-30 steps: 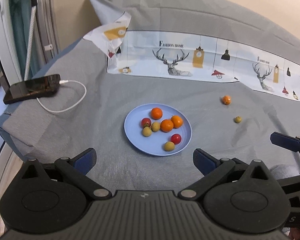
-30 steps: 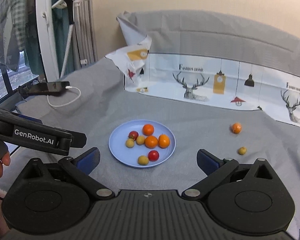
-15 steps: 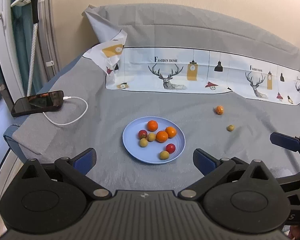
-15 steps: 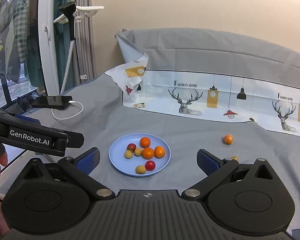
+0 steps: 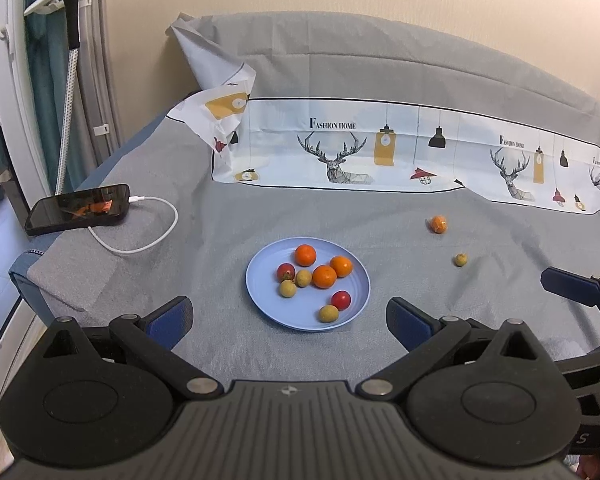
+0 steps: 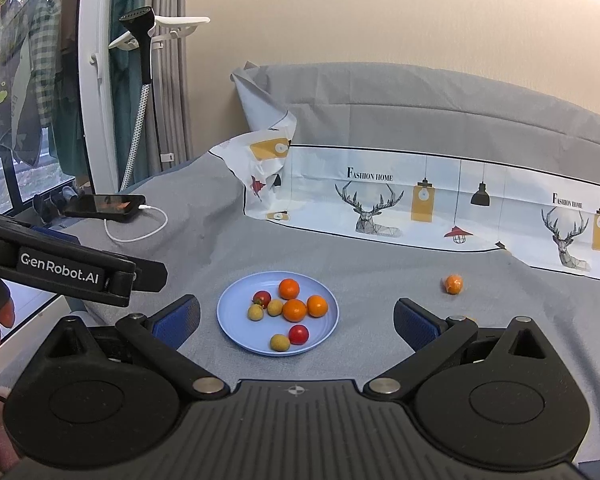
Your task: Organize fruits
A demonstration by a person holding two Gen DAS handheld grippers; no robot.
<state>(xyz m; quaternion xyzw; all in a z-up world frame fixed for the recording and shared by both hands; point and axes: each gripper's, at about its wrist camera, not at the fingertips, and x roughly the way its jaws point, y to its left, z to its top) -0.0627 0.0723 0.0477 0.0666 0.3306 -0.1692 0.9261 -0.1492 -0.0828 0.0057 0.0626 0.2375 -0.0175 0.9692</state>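
Observation:
A light blue plate (image 5: 260,304) (image 6: 228,320) rests on the grey cloth and holds several small fruits: oranges, red ones and yellow-green ones. Off the plate to the right lie a small orange (image 5: 438,224) (image 6: 453,283) and a yellow-green fruit (image 5: 460,259); in the right wrist view that small fruit is mostly hidden behind my right finger. My left gripper (image 5: 290,318) hangs open above the plate's near side, empty. My right gripper (image 6: 297,320) is also open and empty, held high and back from the plate.
A phone (image 5: 80,210) on a white charging cable (image 5: 140,240) lies at the cloth's left edge. A printed deer-pattern sheet (image 5: 380,152) lines the back. The left gripper's body (image 6: 68,268) and a hand show at left in the right wrist view.
Both grippers have risen and drawn back from the plate, so the plate and fruits look smaller and more of the wall shows. The fruits have not moved.

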